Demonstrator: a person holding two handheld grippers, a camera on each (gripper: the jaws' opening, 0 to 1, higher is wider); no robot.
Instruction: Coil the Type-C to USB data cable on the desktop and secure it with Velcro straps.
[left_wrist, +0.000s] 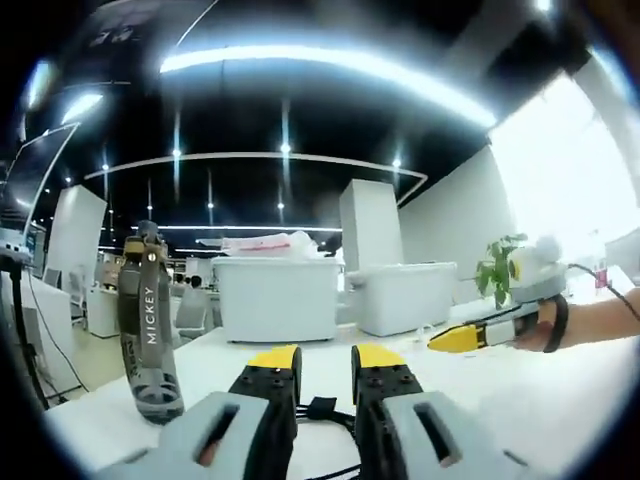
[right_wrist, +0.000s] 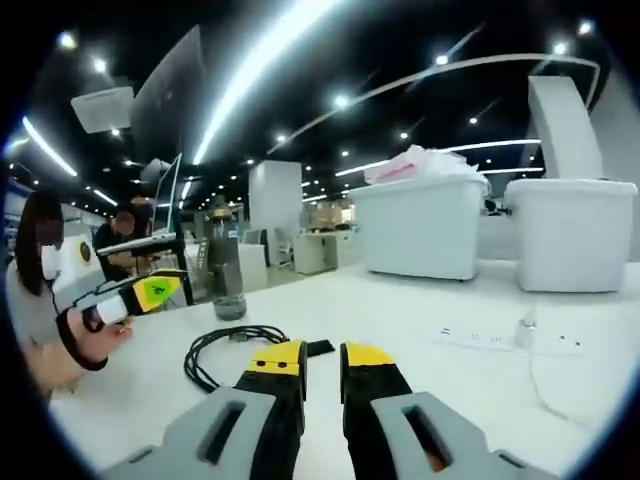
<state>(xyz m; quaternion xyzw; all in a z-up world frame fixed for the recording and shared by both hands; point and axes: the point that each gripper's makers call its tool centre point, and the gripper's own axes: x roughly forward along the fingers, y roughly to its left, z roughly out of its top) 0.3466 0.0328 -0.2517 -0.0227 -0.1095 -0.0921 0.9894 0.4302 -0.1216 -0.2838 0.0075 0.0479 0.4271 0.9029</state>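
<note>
A white table (right_wrist: 420, 310) carries the things. On it lie a coiled black cable (right_wrist: 225, 345), a grey bottle (right_wrist: 226, 265) standing upright, two white bins (right_wrist: 420, 230) side by side farther back, and a white power strip (right_wrist: 510, 338) with its cord.

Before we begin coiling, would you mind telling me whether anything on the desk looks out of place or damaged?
Nothing stands out. The black cable lies loosely looped on the white desk, not yet strapped. The bottle stands upright, the two white bins sit closed at the back, and a power strip lies flat. No spill or damage shows.
</note>
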